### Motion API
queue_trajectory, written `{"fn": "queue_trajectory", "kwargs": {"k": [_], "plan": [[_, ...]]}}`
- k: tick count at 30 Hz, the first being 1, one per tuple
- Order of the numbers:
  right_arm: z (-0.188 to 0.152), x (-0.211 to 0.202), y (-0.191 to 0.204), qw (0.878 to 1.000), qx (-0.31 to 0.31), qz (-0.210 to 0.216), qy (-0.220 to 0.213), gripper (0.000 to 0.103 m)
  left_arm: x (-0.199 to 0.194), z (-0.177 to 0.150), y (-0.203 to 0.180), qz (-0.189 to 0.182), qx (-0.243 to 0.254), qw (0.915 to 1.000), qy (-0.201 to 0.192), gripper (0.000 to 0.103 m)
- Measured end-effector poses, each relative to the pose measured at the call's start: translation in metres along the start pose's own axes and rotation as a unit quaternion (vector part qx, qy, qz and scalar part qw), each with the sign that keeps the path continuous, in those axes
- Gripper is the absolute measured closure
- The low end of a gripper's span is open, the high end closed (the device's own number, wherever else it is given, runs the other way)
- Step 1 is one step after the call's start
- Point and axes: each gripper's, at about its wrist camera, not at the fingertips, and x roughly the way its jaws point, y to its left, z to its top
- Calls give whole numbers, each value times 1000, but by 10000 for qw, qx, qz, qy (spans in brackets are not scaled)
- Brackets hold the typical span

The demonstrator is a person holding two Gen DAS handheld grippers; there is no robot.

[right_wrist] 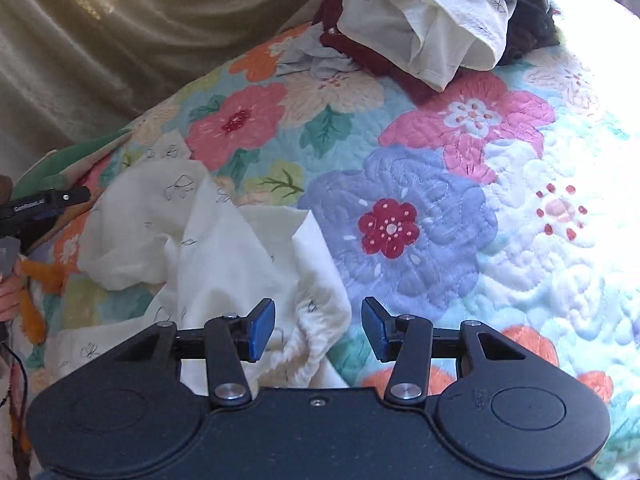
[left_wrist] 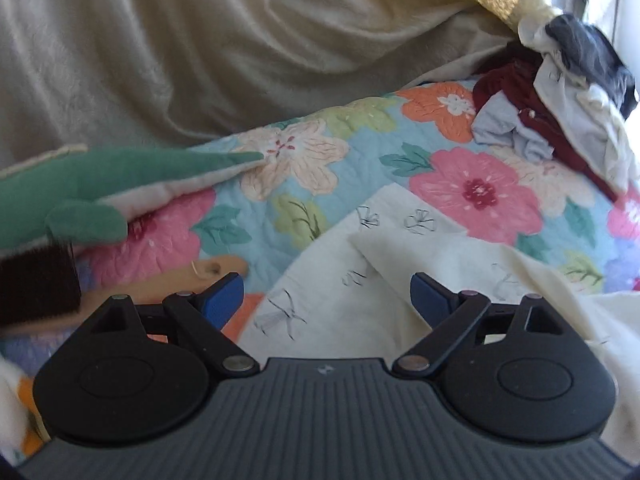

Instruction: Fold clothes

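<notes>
A white garment with a small black flower print lies crumpled on the floral quilt. My left gripper hangs over it with its blue pads wide apart and nothing between them. In the right wrist view the same white garment spreads to the left. Its gathered elastic hem lies between the pads of my right gripper; the jaws stand apart and neither pad presses on the cloth. The left gripper shows at that view's left edge, above a hand.
A pile of clothes, white, dark red, pale blue and dark grey, sits at the quilt's far end, also the pile. A green plush toy and a wooden-handled brush lie at left. A beige blanket rises behind.
</notes>
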Motion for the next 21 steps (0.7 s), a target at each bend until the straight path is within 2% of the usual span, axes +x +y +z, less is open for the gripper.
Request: {"fn": "queue_trajectory", "kwargs": {"k": [1, 3, 4, 5, 6, 7, 8, 11, 12, 13, 14, 15, 18, 21], "plan": [[3, 6, 0, 10000, -27, -17, 15, 47, 12, 4, 2, 76, 282, 9996, 3, 11], [7, 15, 0, 10000, -63, -50, -56, 47, 39, 9, 17, 67, 322, 9992, 226, 11], [7, 19, 0, 9999, -75, -45, -124, 47, 52, 12, 26, 46, 174, 9992, 370, 11], [7, 22, 0, 9998, -113, -4, -188, 51, 62, 13, 34, -16, -49, 9988, 482, 11], [6, 24, 1, 9995, -204, 16, -228, 61, 69, 13, 40, -158, -273, 9980, 556, 9], [6, 26, 4, 9992, -306, 29, -261, 89, 71, 10, 41, -216, -325, 9980, 495, 1], [6, 28, 6, 9987, -408, 42, -294, 91, 74, 7, 42, -272, -370, 9980, 436, 0], [8, 25, 19, 9946, -872, -124, -558, 92, 72, -3, 26, -69, 258, 9993, 255, 1], [9, 21, 23, 9920, -1030, -216, -692, 92, 68, -8, 21, -28, 496, 9987, 124, 17], [10, 17, 26, 9891, -1175, -306, -829, 92, 61, -12, 15, -145, 745, 9971, -78, 56], [11, 12, 28, 9866, -1256, -379, -967, 93, 56, -14, 9, -257, 886, 9956, -157, 76], [14, 7, 28, 9841, -1319, -447, -1104, 93, 51, -17, 4, -264, 972, 9947, -197, 92], [22, -6, 28, 9770, -1411, -620, -1475, 94, 38, -21, -15, 225, 1338, 9894, -513, 98], [39, -12, 32, 9699, -1620, -831, -1619, 94, 22, -14, -14, 465, 1127, 9889, -847, 100]]}}
